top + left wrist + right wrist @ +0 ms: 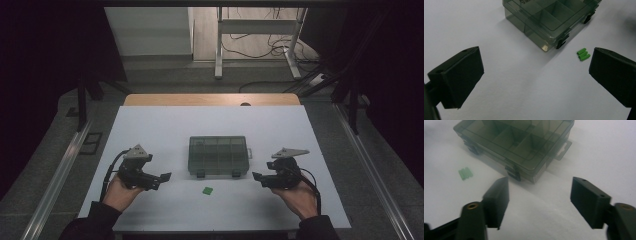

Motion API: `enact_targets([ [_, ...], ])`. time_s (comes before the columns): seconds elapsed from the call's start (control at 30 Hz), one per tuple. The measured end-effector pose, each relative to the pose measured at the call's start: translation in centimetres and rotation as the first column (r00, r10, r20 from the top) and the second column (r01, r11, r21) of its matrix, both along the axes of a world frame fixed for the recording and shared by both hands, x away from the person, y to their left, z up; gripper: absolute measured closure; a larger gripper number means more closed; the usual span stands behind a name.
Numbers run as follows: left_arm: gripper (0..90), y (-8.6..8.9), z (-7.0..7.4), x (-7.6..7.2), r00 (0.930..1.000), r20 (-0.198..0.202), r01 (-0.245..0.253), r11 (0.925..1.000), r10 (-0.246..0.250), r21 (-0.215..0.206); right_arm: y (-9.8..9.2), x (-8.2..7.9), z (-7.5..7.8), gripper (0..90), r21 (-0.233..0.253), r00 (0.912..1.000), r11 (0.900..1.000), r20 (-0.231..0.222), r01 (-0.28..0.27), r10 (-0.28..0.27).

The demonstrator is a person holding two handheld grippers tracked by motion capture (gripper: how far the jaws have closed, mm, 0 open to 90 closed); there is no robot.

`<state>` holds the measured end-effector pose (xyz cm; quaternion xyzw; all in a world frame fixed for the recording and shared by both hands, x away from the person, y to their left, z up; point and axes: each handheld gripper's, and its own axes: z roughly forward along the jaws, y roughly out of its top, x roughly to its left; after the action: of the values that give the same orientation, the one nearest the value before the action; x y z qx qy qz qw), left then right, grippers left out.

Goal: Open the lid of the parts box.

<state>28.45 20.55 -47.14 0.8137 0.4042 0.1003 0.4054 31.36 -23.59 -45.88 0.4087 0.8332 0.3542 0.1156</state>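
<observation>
A smoky clear compartment box (218,155) lies closed in the middle of the white table, with two black latches on its near side. A small green ribbed piece (207,190) rests on the table just in front of it. My left gripper (165,176) hovers left of the box, jaws spread wide with nothing between them; its view shows the box corner (549,22) and the green piece (583,54) ahead. My right gripper (256,176) is held right of the box, also open and empty, facing the box (519,145) and the green piece (465,173).
The white table (150,125) has bare surface on all sides of the box. Past its far wooden edge there is grey floor, a white desk frame (260,30) and loose cables. Metal rails (60,170) run along both sides.
</observation>
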Motion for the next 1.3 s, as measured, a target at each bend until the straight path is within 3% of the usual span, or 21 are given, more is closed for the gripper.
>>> enact_targets([
  [0.2,0.3,-0.3,-0.1,0.4,1.0,0.003,0.004,1.0,-0.004,0.0,0.1,0.1,-0.2,48.0,-0.027,0.9995,0.999,-0.02,-0.024,0.023],
  [0.27,0.4,-0.4,-0.1,0.5,1.0,0.005,0.004,1.0,-0.004,-0.002,0.3,0.1,-0.3,57.8,-0.042,0.9986,0.998,-0.031,-0.043,0.042],
  [0.3,0.4,-0.5,-0.1,0.5,1.0,0.003,0.003,1.0,-0.003,-0.005,0.3,0.1,-0.3,57.8,-0.042,0.9986,0.998,-0.031,-0.043,0.042],
  [0.33,0.5,-0.6,-0.1,0.6,1.0,0.007,0.006,1.0,-0.006,-0.003,0.3,0.1,-0.4,65.2,-0.051,0.9979,0.997,-0.041,-0.053,0.051],
  [0.43,0.9,-0.8,-0.1,0.8,0.9999,0.009,0.011,0.9999,-0.011,-0.003,0.4,0.1,-0.5,70.4,-0.062,0.997,0.996,-0.049,-0.063,0.06],
  [0.47,1.0,-1.0,-0.1,0.9,0.9998,0.012,0.014,0.9999,-0.014,-0.002,0.5,0.1,-0.6,76.4,-0.076,0.9957,0.994,-0.061,-0.074,0.07],
  [0.7,1.4,-1.5,-0.2,1.4,0.9996,0.013,0.025,0.9997,-0.025,0.002,0.5,0.4,-1.1,89.2,-0.076,0.9922,0.993,-0.093,-0.09,0.083],
  [1.3,2.1,-2.4,-0.7,3.0,0.9992,0.02,0.033,0.9994,-0.033,0.002,1.1,1.4,-2.5,89.4,-0.111,0.9844,0.988,-0.149,-0.11,0.092],
])
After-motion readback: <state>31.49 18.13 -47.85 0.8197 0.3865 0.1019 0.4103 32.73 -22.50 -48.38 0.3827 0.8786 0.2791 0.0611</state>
